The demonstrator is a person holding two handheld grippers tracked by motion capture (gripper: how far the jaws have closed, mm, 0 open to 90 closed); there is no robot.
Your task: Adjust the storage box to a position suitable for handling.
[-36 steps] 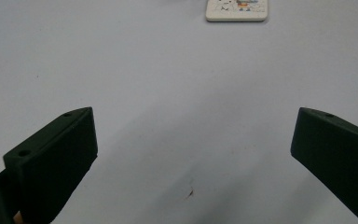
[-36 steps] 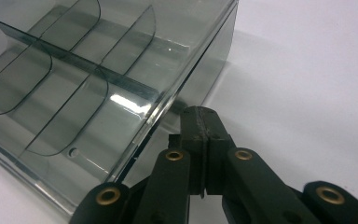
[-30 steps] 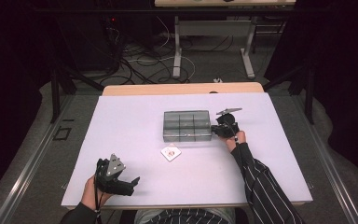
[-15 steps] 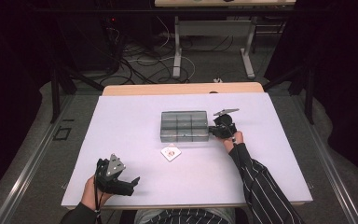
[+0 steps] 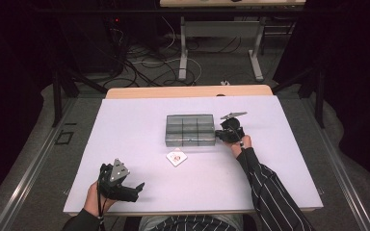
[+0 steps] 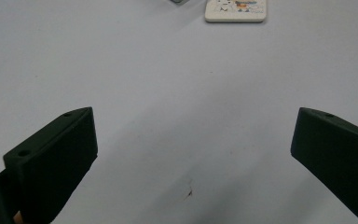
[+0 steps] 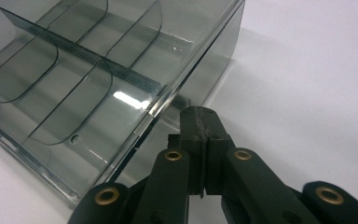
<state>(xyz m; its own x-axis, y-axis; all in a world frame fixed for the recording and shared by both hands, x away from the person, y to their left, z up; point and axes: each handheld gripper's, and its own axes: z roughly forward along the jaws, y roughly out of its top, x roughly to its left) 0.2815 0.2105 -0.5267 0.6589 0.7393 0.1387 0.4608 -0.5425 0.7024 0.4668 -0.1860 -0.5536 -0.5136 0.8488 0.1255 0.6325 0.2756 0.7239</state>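
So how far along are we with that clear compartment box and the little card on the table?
Early, by the look of it. Done: nothing visibly; the compartments of the clear box look empty. In hand: the right gripper is shut, its tips at the box's end wall; whether it pinches the wall I cannot tell. Left: the small card lies on the table in front of the box, and the left gripper waits open near the front edge.

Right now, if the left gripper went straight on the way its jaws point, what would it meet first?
Probably the small white card. The open left gripper points across bare table toward it, with the clear box beyond; depth is hard to judge.
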